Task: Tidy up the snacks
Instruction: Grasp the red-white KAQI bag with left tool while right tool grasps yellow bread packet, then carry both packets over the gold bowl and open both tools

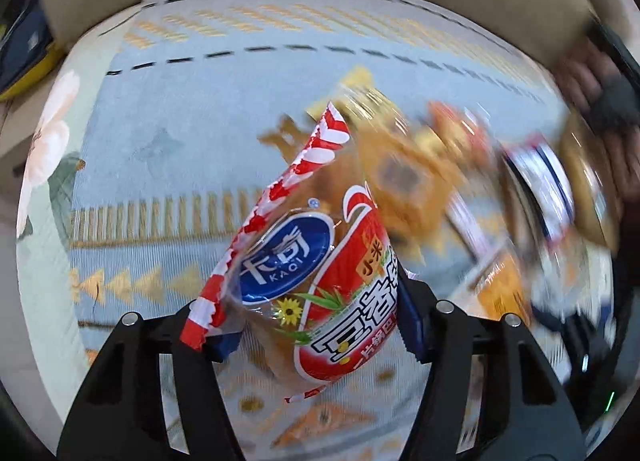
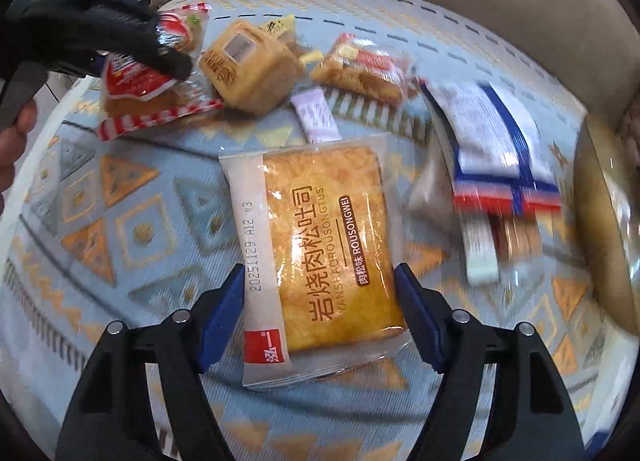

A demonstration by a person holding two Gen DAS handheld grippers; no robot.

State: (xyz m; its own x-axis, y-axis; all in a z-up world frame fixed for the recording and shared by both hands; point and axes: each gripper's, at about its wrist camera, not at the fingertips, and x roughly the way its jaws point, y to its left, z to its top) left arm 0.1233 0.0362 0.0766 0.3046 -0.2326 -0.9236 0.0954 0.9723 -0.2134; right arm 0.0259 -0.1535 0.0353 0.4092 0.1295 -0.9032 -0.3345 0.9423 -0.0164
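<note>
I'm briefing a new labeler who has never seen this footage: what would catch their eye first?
Probably the red-and-white snack bag with its blue KAQI logo, standing between the left gripper's blue pads and filling the left wrist view. Next, the golden meat floss toast packet lying flat on the patterned blue tablecloth between the right gripper's pads, with other snacks scattered behind it.
</note>
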